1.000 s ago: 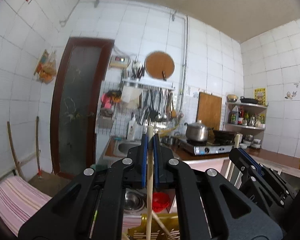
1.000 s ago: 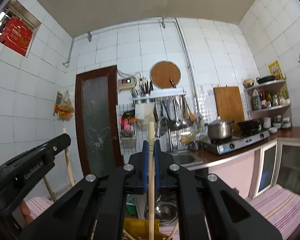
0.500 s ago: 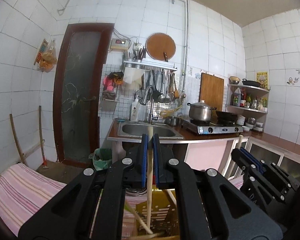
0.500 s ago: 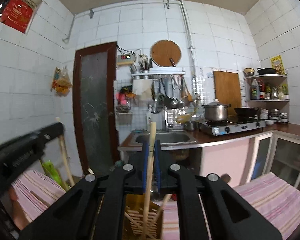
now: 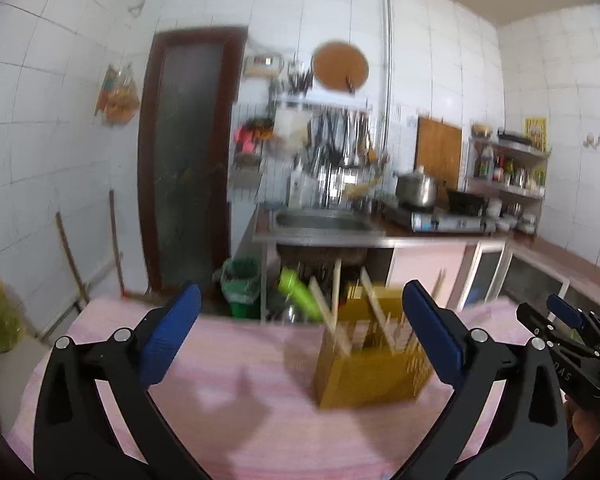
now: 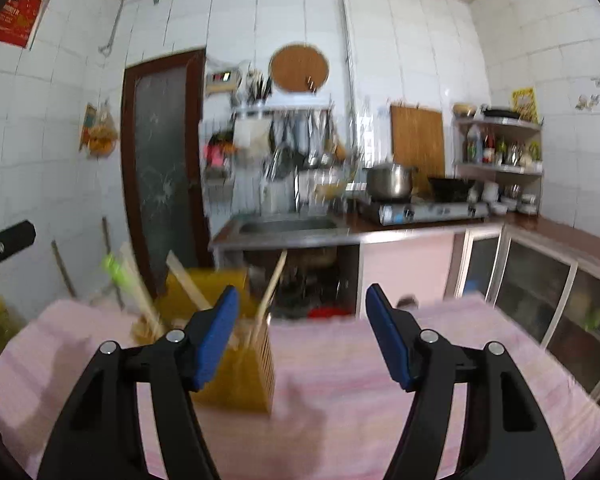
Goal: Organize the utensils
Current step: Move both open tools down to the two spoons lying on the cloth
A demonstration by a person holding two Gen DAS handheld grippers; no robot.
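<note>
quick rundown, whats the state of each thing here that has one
left gripper: jaws opening, nothing between them
right gripper: jaws opening, nothing between them
yellow utensil holder: upright on the pink cloth, holding wooden chopsticks that lean at angles
door: closed
pot: on the stove, lid on

Bright, even daylight; heavy motion blur both views; fisheye bending, dark vignette at corners; soft shadows.

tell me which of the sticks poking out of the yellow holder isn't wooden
The bright green utensil, leaning out toward the left of the yellow holder. The other sticks in it, such as the upright chopstick, are pale wood.
</note>
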